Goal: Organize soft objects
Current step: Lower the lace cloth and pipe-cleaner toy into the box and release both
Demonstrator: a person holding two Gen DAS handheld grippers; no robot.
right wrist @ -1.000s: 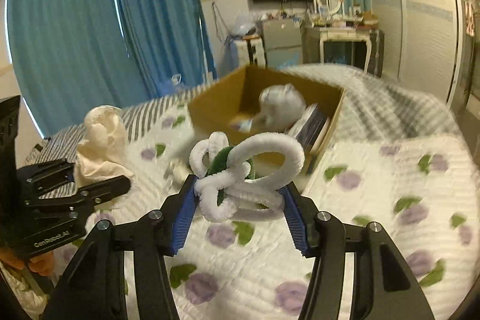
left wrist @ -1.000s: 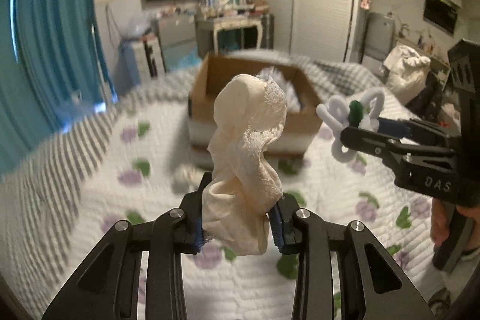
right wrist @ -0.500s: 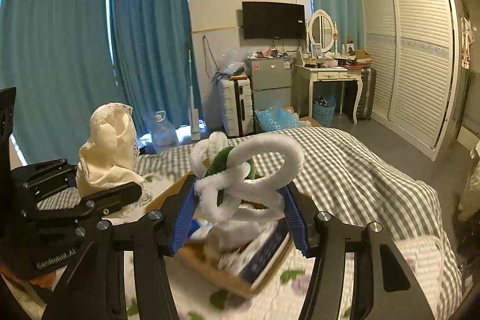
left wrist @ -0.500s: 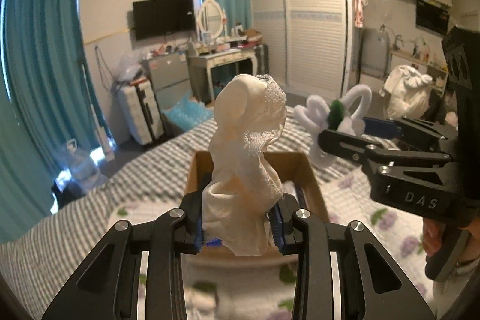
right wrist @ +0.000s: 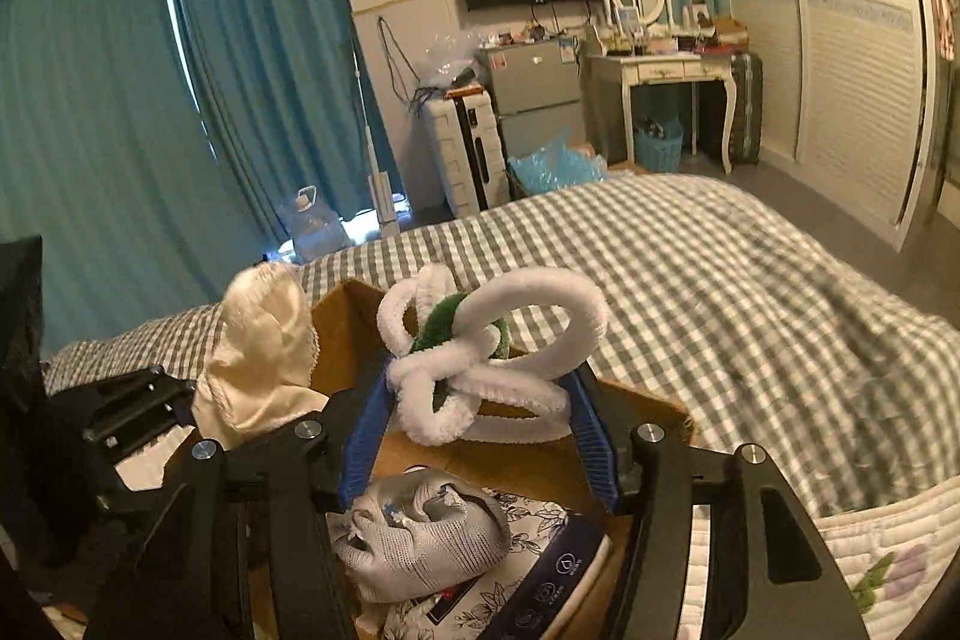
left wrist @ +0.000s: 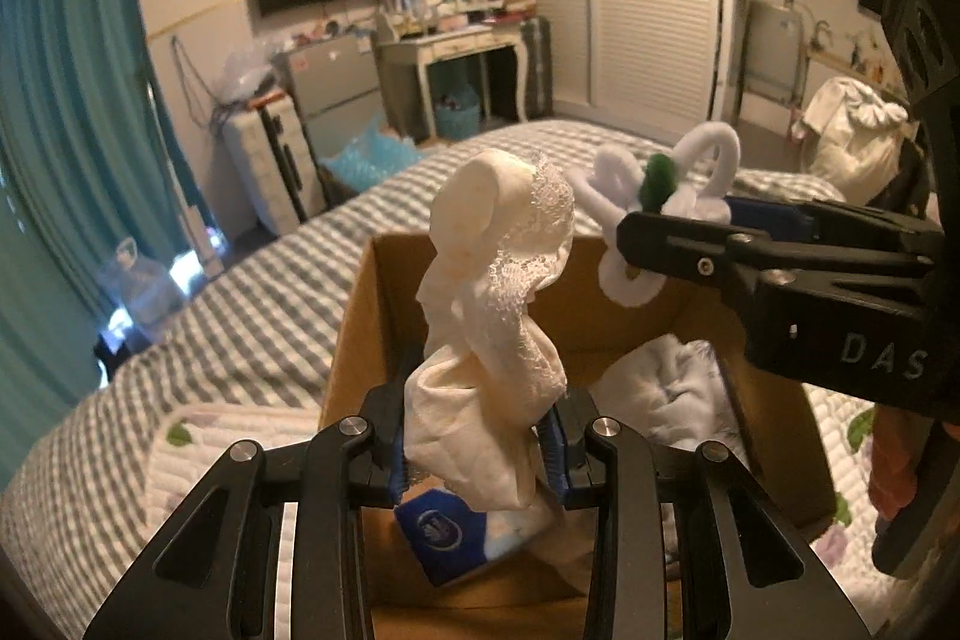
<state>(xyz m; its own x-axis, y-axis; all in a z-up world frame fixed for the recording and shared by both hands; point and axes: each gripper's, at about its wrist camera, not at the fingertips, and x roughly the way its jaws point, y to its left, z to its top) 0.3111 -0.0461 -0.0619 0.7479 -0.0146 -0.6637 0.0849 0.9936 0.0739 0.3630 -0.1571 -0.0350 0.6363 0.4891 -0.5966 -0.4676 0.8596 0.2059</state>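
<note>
My left gripper (left wrist: 477, 454) is shut on a cream lace-trimmed cloth (left wrist: 492, 316), held upright over the open cardboard box (left wrist: 360, 340). My right gripper (right wrist: 480, 436) is shut on a white pipe-cleaner flower with a green centre (right wrist: 480, 358), also over the box (right wrist: 342, 334). The flower (left wrist: 660, 184) and right gripper show at the right of the left wrist view. The cream cloth (right wrist: 258, 358) shows at the left of the right wrist view. Inside the box lie a grey-white knit cloth (right wrist: 420, 532) and a dark blue packet (left wrist: 441, 535).
The box sits on a bed with a grey checked cover (right wrist: 690, 280) and a floral quilt (right wrist: 888, 562). Beyond the bed are teal curtains (right wrist: 120, 100), a suitcase (right wrist: 468, 148), a dressing table (right wrist: 660, 70) and a white wardrobe (right wrist: 852, 40).
Both grippers have moved forward and down from above the quilt to over the box, still holding the cloth and the flower. The box interior now fills the lower views.
</note>
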